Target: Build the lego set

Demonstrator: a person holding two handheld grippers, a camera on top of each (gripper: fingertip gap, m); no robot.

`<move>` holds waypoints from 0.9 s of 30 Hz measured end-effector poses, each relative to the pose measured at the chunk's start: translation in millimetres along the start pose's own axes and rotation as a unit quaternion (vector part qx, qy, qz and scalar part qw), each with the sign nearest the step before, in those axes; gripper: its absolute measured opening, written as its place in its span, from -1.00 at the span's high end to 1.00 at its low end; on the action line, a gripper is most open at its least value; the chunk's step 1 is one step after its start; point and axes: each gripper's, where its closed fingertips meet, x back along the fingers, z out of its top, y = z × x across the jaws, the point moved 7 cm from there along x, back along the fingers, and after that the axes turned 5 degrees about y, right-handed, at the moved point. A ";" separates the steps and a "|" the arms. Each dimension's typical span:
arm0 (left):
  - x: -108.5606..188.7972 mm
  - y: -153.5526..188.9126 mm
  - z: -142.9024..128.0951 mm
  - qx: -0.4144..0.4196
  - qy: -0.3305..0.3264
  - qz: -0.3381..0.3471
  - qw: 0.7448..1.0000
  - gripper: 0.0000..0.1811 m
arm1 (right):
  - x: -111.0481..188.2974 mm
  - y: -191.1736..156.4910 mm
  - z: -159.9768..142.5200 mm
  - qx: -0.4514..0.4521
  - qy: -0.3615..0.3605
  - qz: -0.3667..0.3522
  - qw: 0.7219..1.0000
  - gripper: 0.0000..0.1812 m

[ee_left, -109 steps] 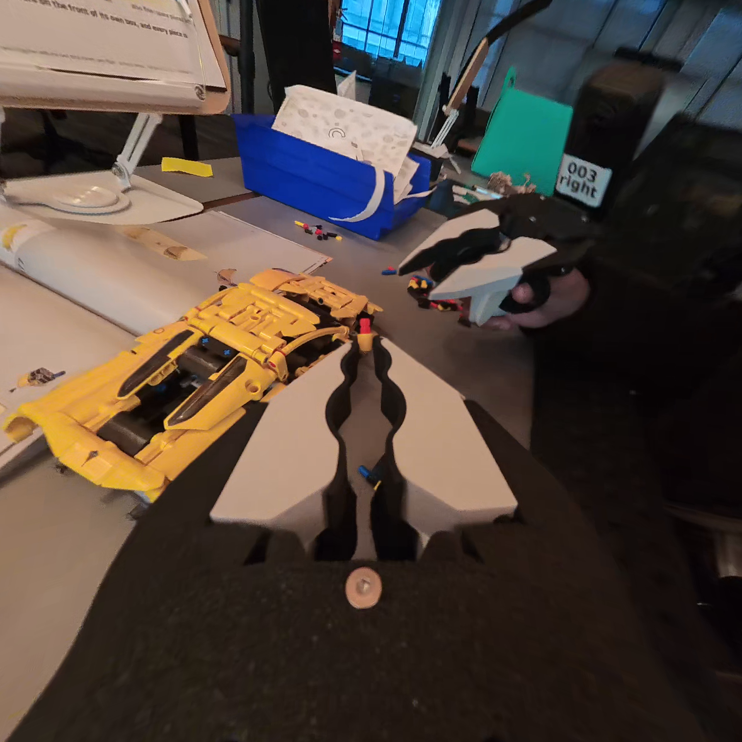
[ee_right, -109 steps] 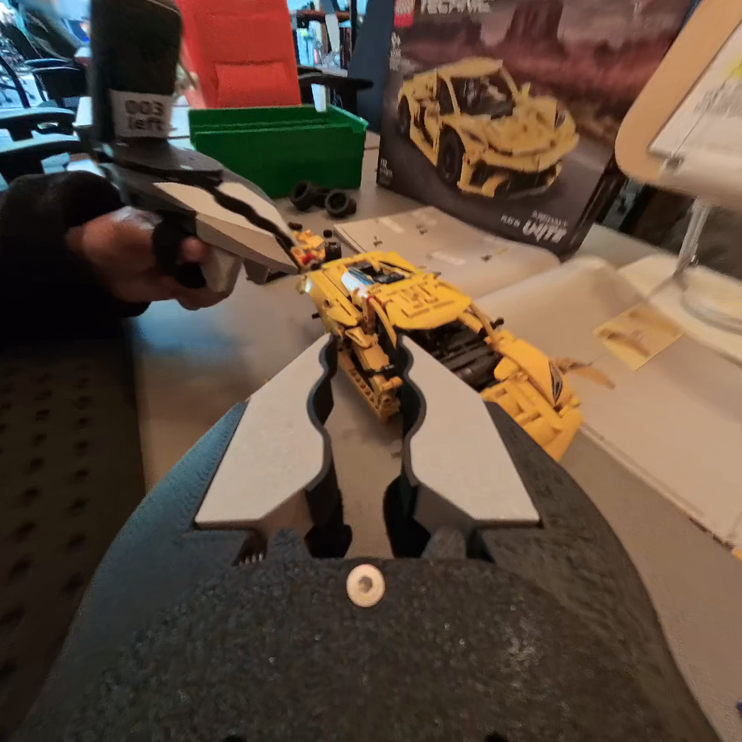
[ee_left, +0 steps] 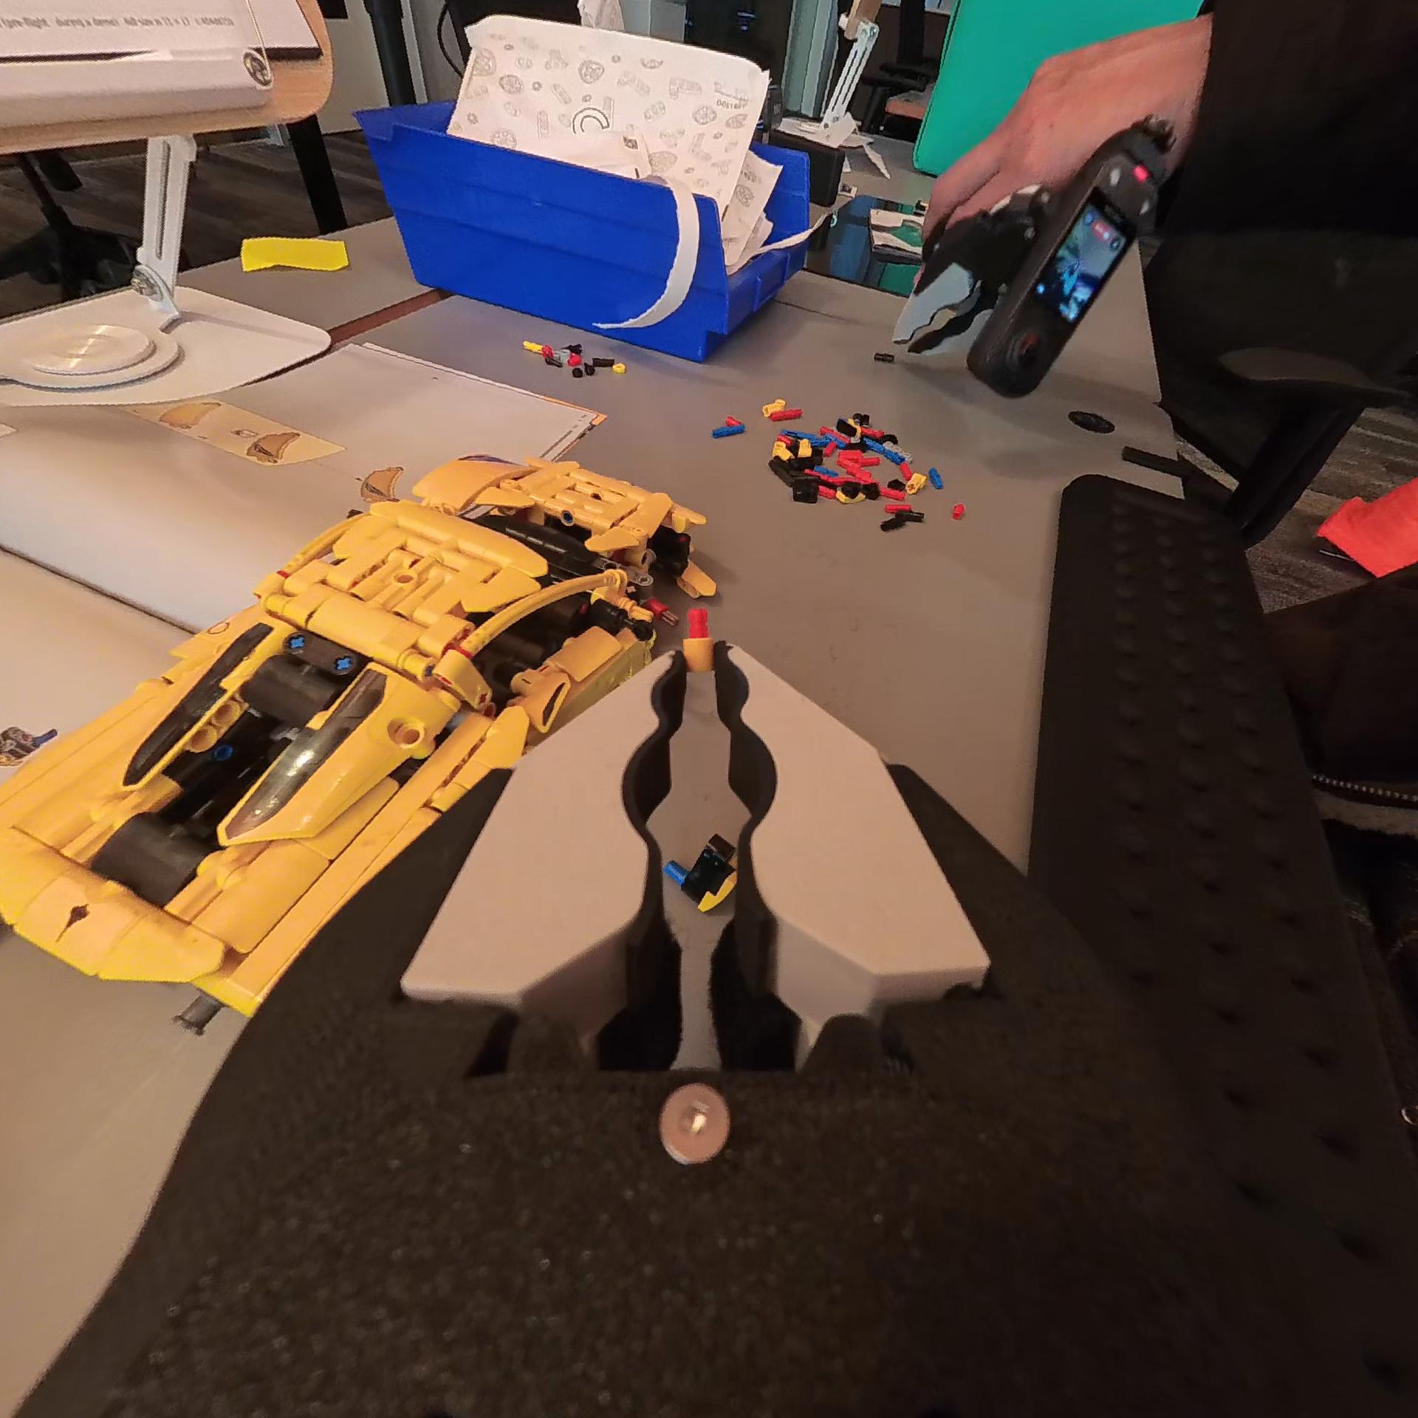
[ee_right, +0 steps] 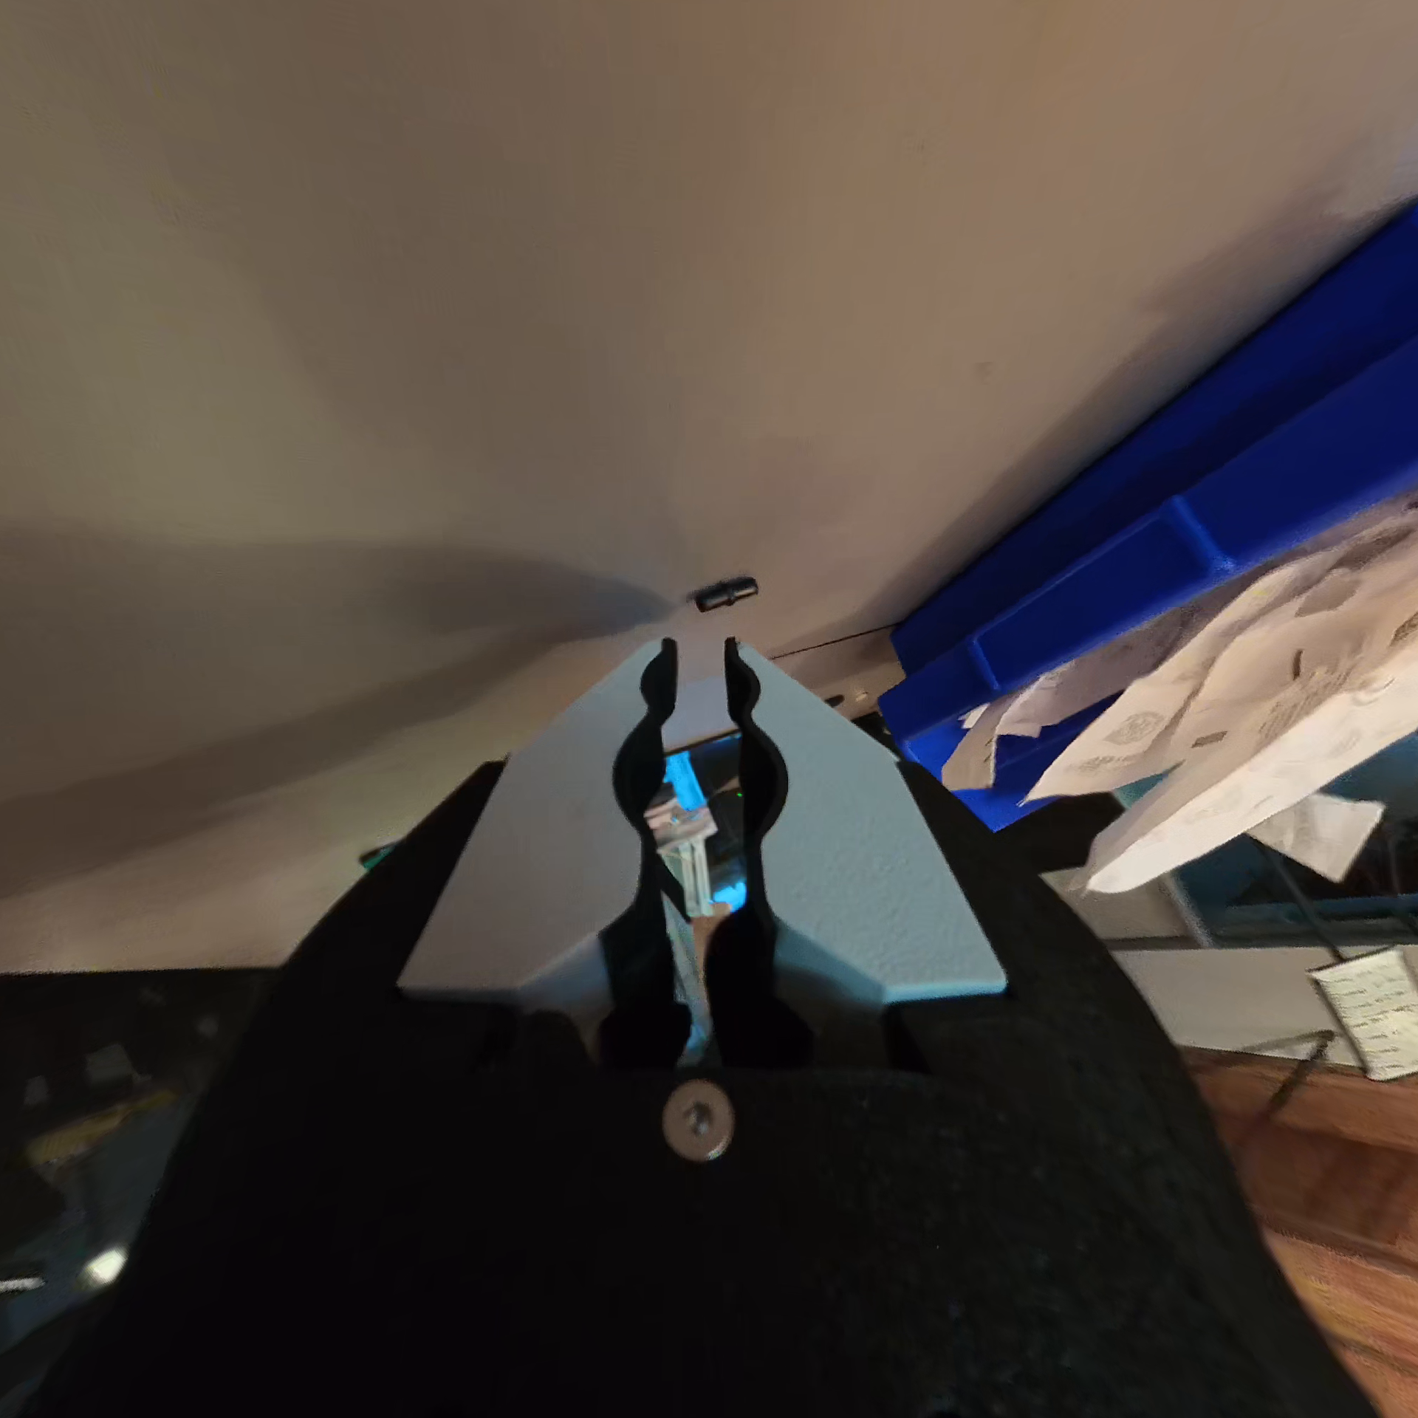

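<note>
The yellow car (ee_left: 338, 729) lies on the table (ee_left: 882, 614) to the left of your left gripper (ee_left: 698, 652), and it looks largely built: roof, hood, side panels and rear deck are all on, though I cannot tell whether wheels are fitted. Your left gripper's fingers are closed on a small yellow connector (ee_left: 697, 654) with a red pin (ee_left: 697, 623) standing out of its far end, held just beside the car's rear flank, where black and red pins stick out. Under that gripper a small blue, black and yellow piece (ee_left: 706, 875) rests on the table. Your right gripper (ee_right: 697, 652) has its fingers slightly apart and holds nothing; a lone black pin (ee_right: 725, 595) lies on the table just ahead of its tips, near the blue bin (ee_right: 1151, 583) stuffed with paper bags. A pile of loose pins (ee_left: 852, 468) and a smaller cluster (ee_left: 574, 357) remain unused, so by my judgement some small-part steps are left, starting with seating the held connector on the car.
</note>
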 end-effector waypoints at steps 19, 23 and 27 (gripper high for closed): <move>-1.1 2.9 0.0 0.001 0.000 -0.004 1.000 0.93 | -20.2 -33.6 -30.6 -0.708 0.373 0.003 0.600 0.78; -1.4 2.9 -0.3 0.001 -0.001 -0.004 1.000 0.93 | -24.8 -30.0 -29.1 -0.708 0.343 -0.015 0.617 0.83; -1.5 3.3 -0.3 0.001 -0.001 -0.004 1.000 0.93 | -27.0 -23.5 -25.9 -0.704 0.343 -0.014 0.621 0.94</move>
